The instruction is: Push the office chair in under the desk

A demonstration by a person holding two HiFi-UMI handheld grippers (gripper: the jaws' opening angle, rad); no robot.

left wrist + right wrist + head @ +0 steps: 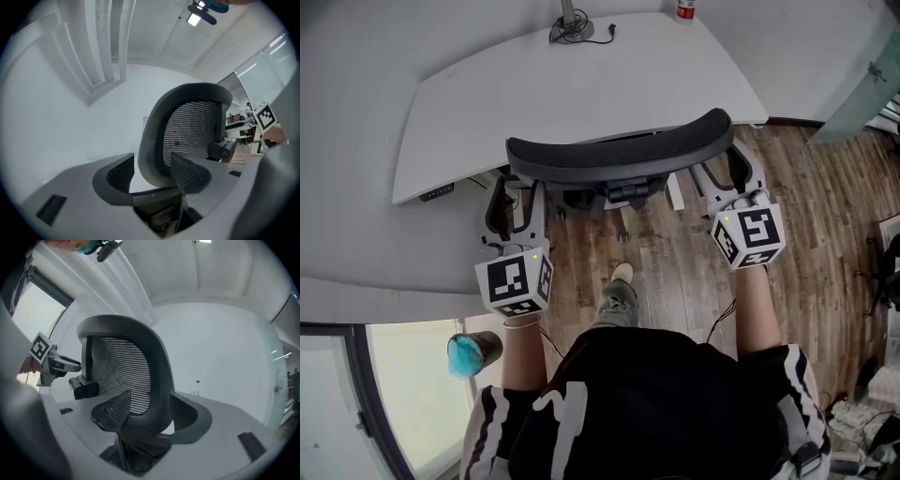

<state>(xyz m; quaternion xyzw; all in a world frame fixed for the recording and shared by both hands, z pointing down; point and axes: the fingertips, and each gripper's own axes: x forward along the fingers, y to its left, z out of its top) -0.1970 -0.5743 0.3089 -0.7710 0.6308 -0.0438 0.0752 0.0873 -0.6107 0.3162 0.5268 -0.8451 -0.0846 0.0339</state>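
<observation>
Two-sided hold on office chair (pixel 619 150) backrest w/ left gripper (pixel 514 202) & right gripper (pixel 731 174) clamped at either end, desk (pixel 581 84) dead ahead.

Wood floor (pixel 675 272) is stretching toward three o'clock, daylight is entering a window (pixel 412 403) at seven o'clock, a ceiling light (pixel 193 19) is glowing.

**Office chair (pixel 619 150) stood at the table's (pixel 581 84) near edge, before the person.**
Its seat sat partly under the table, on the floor (pixel 675 262). The left tool (pixel 516 195) straddled the backrest's left edge, the right tool (pixel 733 173) its right edge. A bottle (pixel 685 9) stood at the table's far edge.
</observation>
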